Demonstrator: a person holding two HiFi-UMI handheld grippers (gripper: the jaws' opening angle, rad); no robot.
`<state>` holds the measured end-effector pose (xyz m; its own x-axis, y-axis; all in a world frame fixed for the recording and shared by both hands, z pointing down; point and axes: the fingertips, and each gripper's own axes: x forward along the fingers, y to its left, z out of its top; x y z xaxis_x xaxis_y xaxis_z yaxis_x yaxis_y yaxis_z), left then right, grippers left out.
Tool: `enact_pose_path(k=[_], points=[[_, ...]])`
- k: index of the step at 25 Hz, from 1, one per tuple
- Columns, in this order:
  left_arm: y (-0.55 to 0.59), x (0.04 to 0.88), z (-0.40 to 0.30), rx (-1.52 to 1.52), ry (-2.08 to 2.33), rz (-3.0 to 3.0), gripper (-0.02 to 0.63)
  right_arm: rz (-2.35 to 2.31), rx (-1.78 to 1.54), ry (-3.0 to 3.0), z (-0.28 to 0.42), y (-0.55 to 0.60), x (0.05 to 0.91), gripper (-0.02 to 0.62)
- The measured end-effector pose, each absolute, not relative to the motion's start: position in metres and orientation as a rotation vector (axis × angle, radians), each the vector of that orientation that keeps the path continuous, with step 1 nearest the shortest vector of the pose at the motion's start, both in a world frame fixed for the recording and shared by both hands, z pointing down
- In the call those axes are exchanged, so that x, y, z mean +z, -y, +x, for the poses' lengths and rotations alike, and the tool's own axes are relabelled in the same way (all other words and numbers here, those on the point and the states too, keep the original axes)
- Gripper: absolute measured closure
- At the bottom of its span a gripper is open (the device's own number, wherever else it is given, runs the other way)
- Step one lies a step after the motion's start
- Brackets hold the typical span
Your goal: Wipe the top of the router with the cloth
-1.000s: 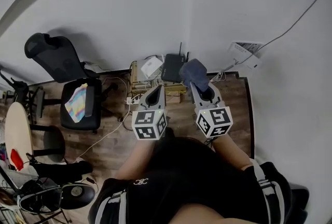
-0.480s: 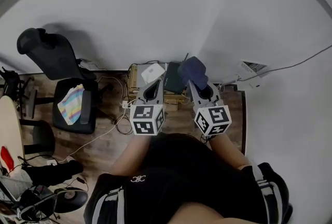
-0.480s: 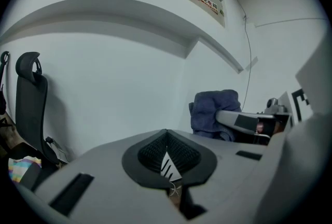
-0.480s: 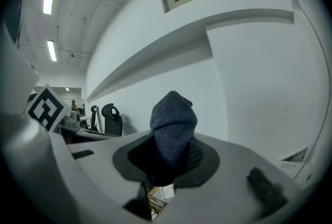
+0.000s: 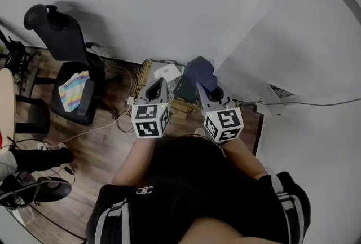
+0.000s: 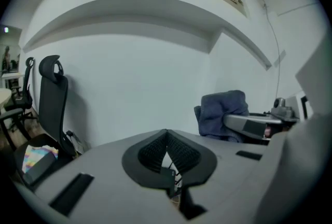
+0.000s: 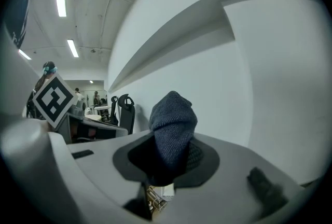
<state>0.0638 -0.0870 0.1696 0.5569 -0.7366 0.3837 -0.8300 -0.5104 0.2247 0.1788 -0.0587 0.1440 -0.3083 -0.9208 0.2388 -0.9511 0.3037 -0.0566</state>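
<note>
Dark blue cloth (image 5: 200,72) pinched in right hand-held gripper (image 5: 206,92), held over black router (image 5: 181,89).
Right jaws clamped on the cloth, bunched fabric sticking up past the tips. Left hand-held gripper (image 5: 156,83) closed, jaws meeting at the tips, nothing between, just left of the router. Router low against white wall (image 5: 169,11), beside a white box (image 5: 167,72), partly hidden by the cloth; contact between the two unclear. Black office chair (image 5: 67,68) well apart on the left on wood floor (image 5: 96,147), multicoloured towel (image 5: 73,90) on its seat.
</note>
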Motion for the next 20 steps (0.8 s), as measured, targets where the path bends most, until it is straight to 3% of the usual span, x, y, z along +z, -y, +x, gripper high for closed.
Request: enact_pose_path(k=[8, 20], points=[[0.070, 0.184, 0.079, 0.294, 1.500, 2.224, 0.600, 1.478, 0.320, 2.499, 0.214, 0.066, 0.165, 0.511], [0.069, 0.243, 0.044, 0.352, 1.540, 2.032, 0.601, 1.214, 0.509, 2.417, 0.186, 0.099, 0.251, 0.511]])
